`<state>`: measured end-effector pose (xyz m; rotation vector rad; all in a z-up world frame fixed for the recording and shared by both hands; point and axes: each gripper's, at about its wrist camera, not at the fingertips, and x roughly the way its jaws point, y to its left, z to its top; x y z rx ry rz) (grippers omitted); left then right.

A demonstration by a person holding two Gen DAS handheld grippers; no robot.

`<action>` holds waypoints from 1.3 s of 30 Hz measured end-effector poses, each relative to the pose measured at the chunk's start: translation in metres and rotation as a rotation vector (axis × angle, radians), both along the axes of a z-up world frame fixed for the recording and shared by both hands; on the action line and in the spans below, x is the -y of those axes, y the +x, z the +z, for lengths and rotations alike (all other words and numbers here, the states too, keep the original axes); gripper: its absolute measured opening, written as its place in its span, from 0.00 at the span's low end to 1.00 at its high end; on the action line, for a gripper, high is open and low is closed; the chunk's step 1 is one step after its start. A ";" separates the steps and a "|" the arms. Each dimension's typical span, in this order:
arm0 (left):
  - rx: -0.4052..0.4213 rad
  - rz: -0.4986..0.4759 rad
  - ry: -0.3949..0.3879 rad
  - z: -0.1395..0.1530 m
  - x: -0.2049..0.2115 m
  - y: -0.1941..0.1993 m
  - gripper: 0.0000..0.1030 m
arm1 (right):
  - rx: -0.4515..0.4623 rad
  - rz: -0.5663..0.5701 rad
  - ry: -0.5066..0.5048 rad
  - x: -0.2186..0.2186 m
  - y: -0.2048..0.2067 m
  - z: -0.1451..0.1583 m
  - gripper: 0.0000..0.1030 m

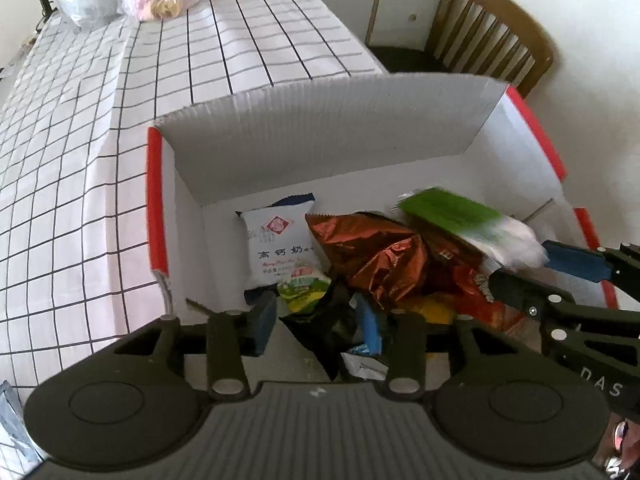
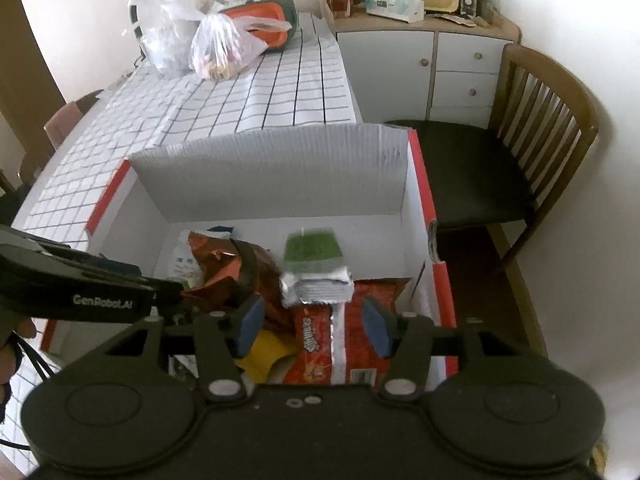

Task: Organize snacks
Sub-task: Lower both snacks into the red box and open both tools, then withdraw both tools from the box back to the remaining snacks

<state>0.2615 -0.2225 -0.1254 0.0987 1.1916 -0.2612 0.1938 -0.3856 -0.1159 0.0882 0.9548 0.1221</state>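
Observation:
A white cardboard box with red edges (image 1: pixel 154 200) (image 2: pixel 424 184) holds a heap of snack packets. My left gripper (image 1: pixel 316 328) hangs open over a black packet (image 1: pixel 332 320) and a small green-yellow one (image 1: pixel 304 286); its blue pads stand on either side without pressing. Further back lie a white packet with red print (image 1: pixel 276 244) and a copper foil bag (image 1: pixel 372 252) (image 2: pixel 224 264). My right gripper (image 2: pixel 313 326) (image 1: pixel 540 276) is open above an orange-red bag (image 2: pixel 344 344). A green and silver packet (image 2: pixel 316 268) (image 1: pixel 460 216) shows blurred just past its pads, untouched.
The box sits on a table with a checked cloth (image 1: pixel 80 180). Plastic bags (image 2: pixel 224 48) stand at the table's far end. A wooden chair (image 2: pixel 520 140) is right of the box, with a white cabinet (image 2: pixel 420 64) behind it. A yellow packet (image 2: pixel 268 350) lies low in the box.

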 end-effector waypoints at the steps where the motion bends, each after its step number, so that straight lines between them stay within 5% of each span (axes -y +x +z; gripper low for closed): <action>1: 0.006 -0.001 -0.007 0.004 -0.001 -0.002 0.43 | 0.006 0.001 0.005 0.000 -0.003 0.003 0.55; 20: 0.196 -0.009 -0.109 0.070 -0.055 -0.059 0.57 | 0.152 0.052 0.090 -0.038 -0.043 0.064 0.74; 29: 0.257 0.024 -0.128 0.085 -0.102 -0.080 0.63 | 0.174 0.091 0.123 -0.079 -0.053 0.070 0.79; 39: 0.285 0.086 -0.143 0.087 -0.167 -0.098 0.68 | 0.201 0.154 0.147 -0.139 -0.061 0.072 0.96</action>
